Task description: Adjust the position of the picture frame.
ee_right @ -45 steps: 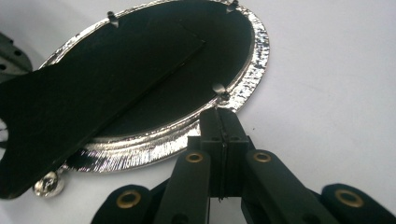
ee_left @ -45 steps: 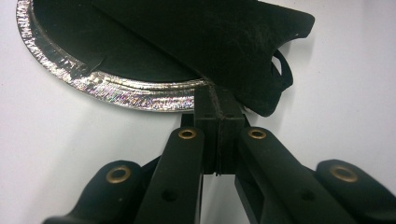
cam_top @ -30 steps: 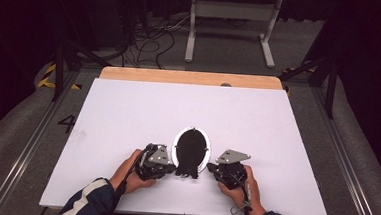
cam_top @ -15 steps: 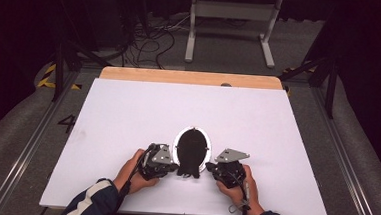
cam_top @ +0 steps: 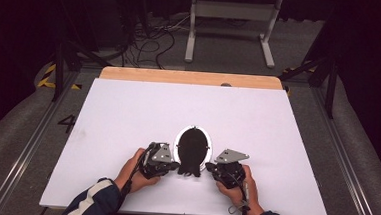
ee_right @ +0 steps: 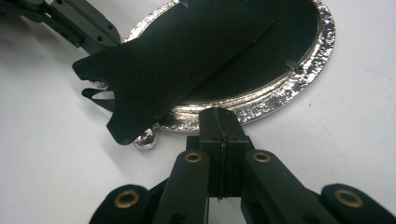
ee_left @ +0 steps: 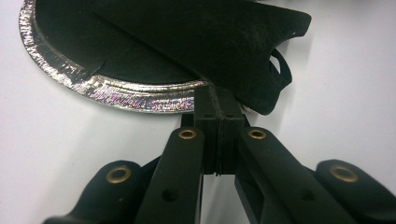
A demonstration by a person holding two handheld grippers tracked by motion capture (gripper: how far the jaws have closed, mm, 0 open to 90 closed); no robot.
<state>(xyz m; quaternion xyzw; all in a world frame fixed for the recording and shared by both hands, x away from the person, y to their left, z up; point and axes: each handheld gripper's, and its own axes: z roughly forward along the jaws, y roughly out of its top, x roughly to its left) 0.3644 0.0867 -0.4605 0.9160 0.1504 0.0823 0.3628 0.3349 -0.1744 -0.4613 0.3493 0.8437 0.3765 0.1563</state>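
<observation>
Silver and glittery, the rim of an oval picture frame [cam_top: 192, 148] lies face down near the front edge of a white table [cam_top: 128, 108] in the high view, its black backing upward and a black stand flap [cam_top: 191, 163] pointing toward the person. The left gripper [cam_top: 174, 163] sits just beside the frame's lower left edge, the right gripper [cam_top: 209, 167] just beside its lower right edge, each held in one hand. A dark sleeve with light stripes [cam_top: 95, 202] comes in from the bottom left.

In the left gripper view, the left gripper [ee_left: 218, 100] has its jaws clenched flat against each other, with nothing between them. The tips meet the frame [ee_left: 116, 88] at its sparkling rim, right where the stand flap [ee_left: 205, 42] overhangs it; whether they press on the rim cannot be told. A small black loop [ee_left: 281, 70] peeks out from under the flap's end.

In the right gripper view, the right gripper [ee_right: 219, 116] is likewise clenched on nothing, its tips touching or almost touching the outer edge of the frame [ee_right: 280, 93]. The stand flap [ee_right: 177, 60] runs slantwise over the black back, its notched end hanging past the rim above the table. A small silver bead foot [ee_right: 145, 139] shows beneath that end. The other gripper [ee_right: 79, 28] reaches in at the upper left, beside the flap.
</observation>
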